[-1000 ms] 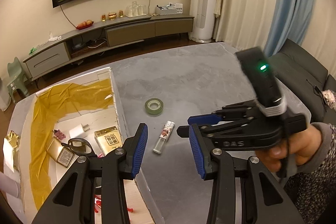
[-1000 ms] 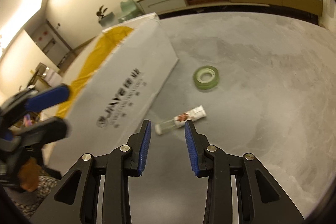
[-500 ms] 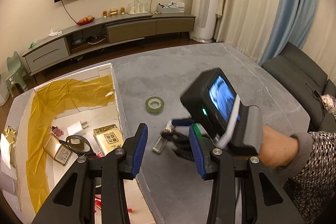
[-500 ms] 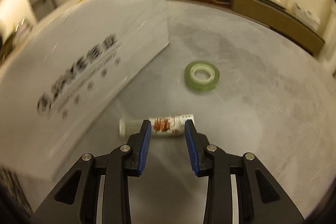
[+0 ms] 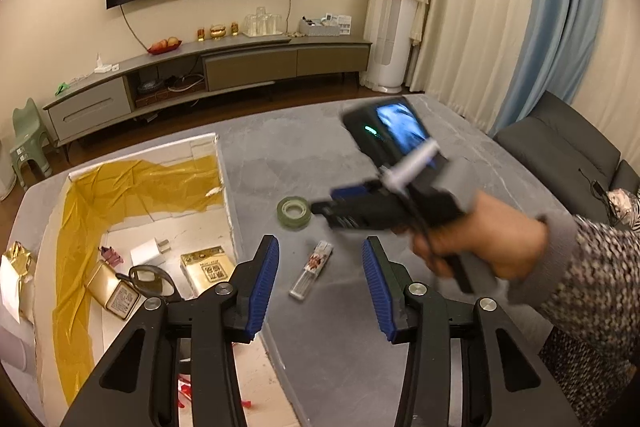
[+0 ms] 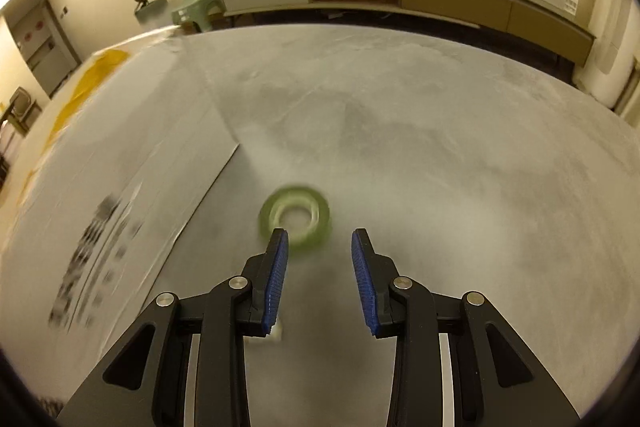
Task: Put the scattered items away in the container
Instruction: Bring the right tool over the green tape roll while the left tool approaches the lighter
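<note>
Green tape roll [image 6: 295, 218] lies flat on the grey tabletop [image 6: 440, 155], just ahead of the right gripper [image 6: 318, 277], whose blue pads stand spread and empty. Nearby, a small clear tube [image 5: 312, 269] lies beside the white box [image 5: 230, 195]. Over that tube the left gripper [image 5: 318, 287] hangs spread too.

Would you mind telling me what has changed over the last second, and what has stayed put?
The right gripper swung away from the small bottle toward the tape roll, which now lies just ahead of its open jaws; it took hold of nothing. The bottle and tape lie on the grey surface as before. The left gripper remains open beside the box, and the box contents look unchanged.
</note>
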Tool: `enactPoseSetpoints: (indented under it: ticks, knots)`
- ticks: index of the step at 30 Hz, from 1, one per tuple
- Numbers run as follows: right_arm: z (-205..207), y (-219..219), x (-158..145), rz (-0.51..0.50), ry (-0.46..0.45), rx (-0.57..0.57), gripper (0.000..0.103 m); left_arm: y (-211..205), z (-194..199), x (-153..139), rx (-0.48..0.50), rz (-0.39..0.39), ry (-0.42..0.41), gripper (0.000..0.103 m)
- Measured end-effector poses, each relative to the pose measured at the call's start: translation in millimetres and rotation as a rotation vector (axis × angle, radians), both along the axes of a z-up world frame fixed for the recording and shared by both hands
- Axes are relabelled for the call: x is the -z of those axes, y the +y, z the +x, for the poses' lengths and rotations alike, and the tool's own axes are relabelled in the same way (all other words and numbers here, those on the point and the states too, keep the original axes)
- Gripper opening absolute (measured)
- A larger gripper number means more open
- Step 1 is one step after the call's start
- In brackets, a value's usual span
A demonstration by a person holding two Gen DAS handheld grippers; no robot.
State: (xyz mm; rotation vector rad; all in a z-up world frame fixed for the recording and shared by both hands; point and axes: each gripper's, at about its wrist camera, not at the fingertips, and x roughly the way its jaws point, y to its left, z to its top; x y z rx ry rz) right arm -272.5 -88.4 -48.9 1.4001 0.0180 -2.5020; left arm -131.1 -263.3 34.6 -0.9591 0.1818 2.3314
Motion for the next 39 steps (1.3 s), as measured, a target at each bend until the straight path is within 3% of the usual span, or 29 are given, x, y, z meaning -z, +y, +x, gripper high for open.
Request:
enactPoseSetpoints:
  ticks: [5,14,17,21,24,30,34,39]
  knots:
    - [-11.8,-16.5,14.4,0.115,-0.019,-0.060,0.020,-0.4,0.2,-0.8,0.020,0.009,0.004,0.045]
    - [53.0,28.5,8.5,0.192,-0.109,-0.119,0.020,1.8,0.4,-4.5,0.028,0.022,0.012,0.045]
    - [71.8,42.7,-14.4,0.143,-0.072,-0.056,0.021,2.1,2.2,-7.8,0.020,0.025,0.024,0.045]
    - [82.9,27.2,-35.4,0.055,-0.020,-0.054,0.024,-3.6,-0.7,-11.7,-0.011,0.049,0.027,0.045]
    - [80.2,-5.0,-31.5,-0.019,-0.015,-0.127,0.028,-6.5,-3.1,-10.6,-0.024,0.050,0.022,0.045]
    - [72.9,-56.1,-4.4,-0.009,-0.017,-0.268,0.028,-15.4,-2.5,-10.6,-0.027,0.055,0.020,0.045]
    - [89.3,-47.7,4.4,0.007,-0.070,-0.357,0.029,-20.5,-0.5,-13.4,-0.022,0.066,0.022,0.045]
    - [119.8,-4.8,0.5,-0.036,-0.104,-0.310,0.029,-12.4,2.7,-14.1,0.007,0.086,0.005,0.045]
